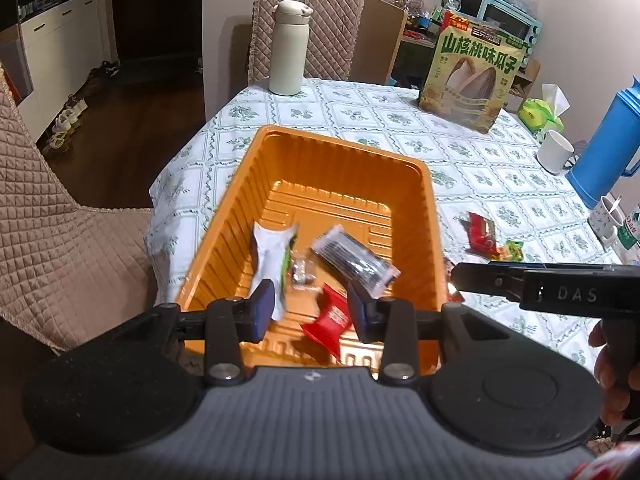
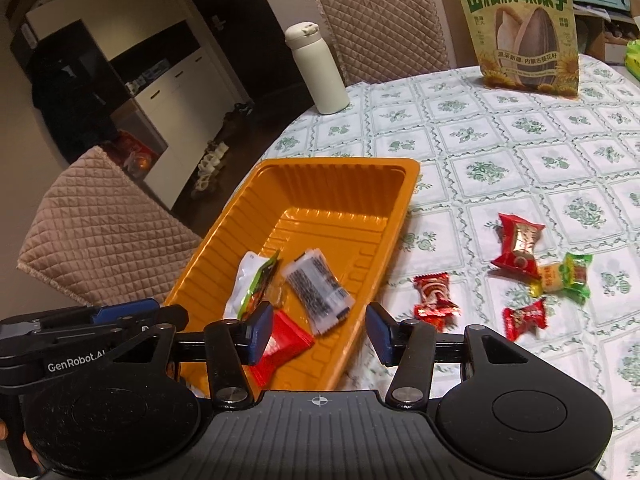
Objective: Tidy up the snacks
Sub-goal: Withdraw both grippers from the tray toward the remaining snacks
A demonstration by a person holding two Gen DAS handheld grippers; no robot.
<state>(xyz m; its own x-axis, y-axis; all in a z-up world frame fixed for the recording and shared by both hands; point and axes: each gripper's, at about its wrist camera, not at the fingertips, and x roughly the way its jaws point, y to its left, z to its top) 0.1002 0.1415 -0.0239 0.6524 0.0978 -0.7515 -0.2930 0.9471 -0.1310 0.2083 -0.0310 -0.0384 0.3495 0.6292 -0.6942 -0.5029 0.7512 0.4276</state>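
Note:
An orange tray [image 1: 430, 216] [image 2: 404, 200] sits on the patterned tablecloth. Inside lie a white-and-green packet [image 1: 269, 254] [image 2: 246, 280], a black-and-clear packet [image 1: 354, 260] [image 2: 318, 286], a small clear candy [image 1: 302, 272] and a red packet [image 1: 330, 318] [image 2: 282, 344]. My left gripper [image 1: 311, 309] is open and empty above the tray's near end. My right gripper [image 2: 318, 330] is open and empty over the tray's near right rim; it also shows in the left wrist view [image 1: 520, 284]. Loose on the cloth right of the tray lie several red candies [image 2: 518, 250] [image 2: 434, 296] [image 2: 526, 318] and a green-yellow one [image 2: 568, 276] [image 1: 512, 250].
A large sunflower-seed bag [image 1: 474, 76] [image 2: 524, 28] stands at the back. A cream bottle [image 1: 287, 50] [image 2: 318, 70], a white mug [image 1: 554, 152], a blue jug [image 1: 608, 140], a tissue pack [image 1: 540, 114] and a cup [image 1: 608, 216] stand around. Quilted chairs [image 1: 48, 220] [image 2: 384, 20] flank the table.

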